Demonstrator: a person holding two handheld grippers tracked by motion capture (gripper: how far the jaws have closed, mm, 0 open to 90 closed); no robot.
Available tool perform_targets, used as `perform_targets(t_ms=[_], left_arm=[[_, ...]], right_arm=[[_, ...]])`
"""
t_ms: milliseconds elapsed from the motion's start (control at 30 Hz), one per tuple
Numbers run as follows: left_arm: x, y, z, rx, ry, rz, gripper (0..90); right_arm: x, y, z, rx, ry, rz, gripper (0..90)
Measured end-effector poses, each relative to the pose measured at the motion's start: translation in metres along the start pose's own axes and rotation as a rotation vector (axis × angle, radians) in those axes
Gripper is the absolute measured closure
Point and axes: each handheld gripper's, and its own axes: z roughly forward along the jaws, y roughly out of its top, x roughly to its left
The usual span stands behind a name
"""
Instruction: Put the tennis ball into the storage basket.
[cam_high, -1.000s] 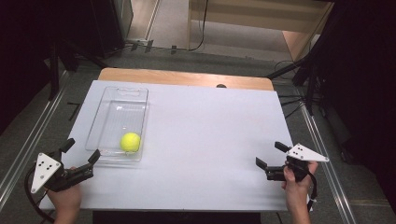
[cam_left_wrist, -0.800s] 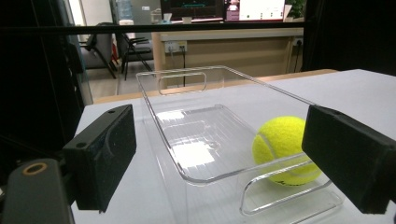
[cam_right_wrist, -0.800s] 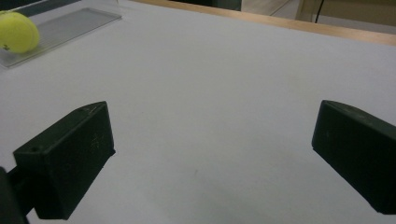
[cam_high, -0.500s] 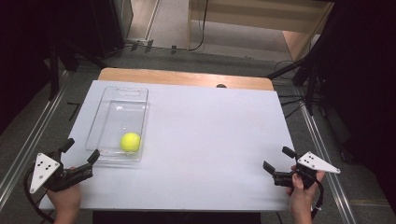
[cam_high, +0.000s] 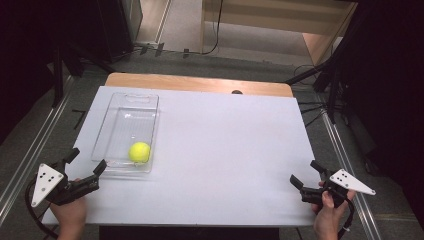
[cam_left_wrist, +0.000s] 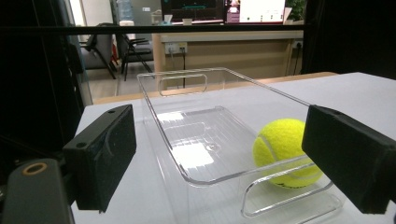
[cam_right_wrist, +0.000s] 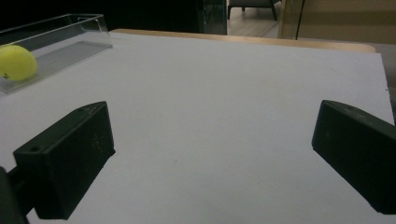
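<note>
- The yellow felt tennis ball (cam_high: 139, 152) lies inside the clear rectangular plastic tray (cam_high: 148, 103), at its near end, close against the near wall by the cut-out handle (cam_left_wrist: 289, 198).
- The left gripper (cam_high: 86, 168) sits at the table's near-left corner, jaws spread wide and empty, pointing at the tray's near rim. In the left gripper view the near-left corner of the tray stands between the two jaws, and the ball lies beside the right jaw.
- The right gripper (cam_high: 305, 175) hovers by the near-right corner of the white table top (cam_high: 225, 150), jaws also wide apart, holding nothing, well apart from the tray.
- Risk, as I judge it: a low reach for the ball from here would meet the tray's near wall first, and the light tray would likely slide or tip, sending the ball rolling.
- A pinch off the ball's centre could squirt it out along the tray floor.
- The right gripper is close to the table's right and near edges; a careless drop there could knock it against the edge.
- Open room: the whole middle and right of the table is bare, and the tray's far half is free, so an approach from above has clear space.
</note>
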Motion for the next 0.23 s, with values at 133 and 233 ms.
perform_targets(t_ms=[133, 233], left_arm=[[-0.0001, 0.0000, 0.0002, 0.000, -0.001, 0.001, 10.7], [0.0000, 0.0001, 0.0004, -0.001, -0.002, 0.001, 10.7]], right_arm=[[-0.0016, -0.0011, -0.0010, -0.003, -0.007, -0.001, 0.0], [-0.0026, -0.0024, -0.0010, -0.010, -0.016, -0.001, 0.0]])
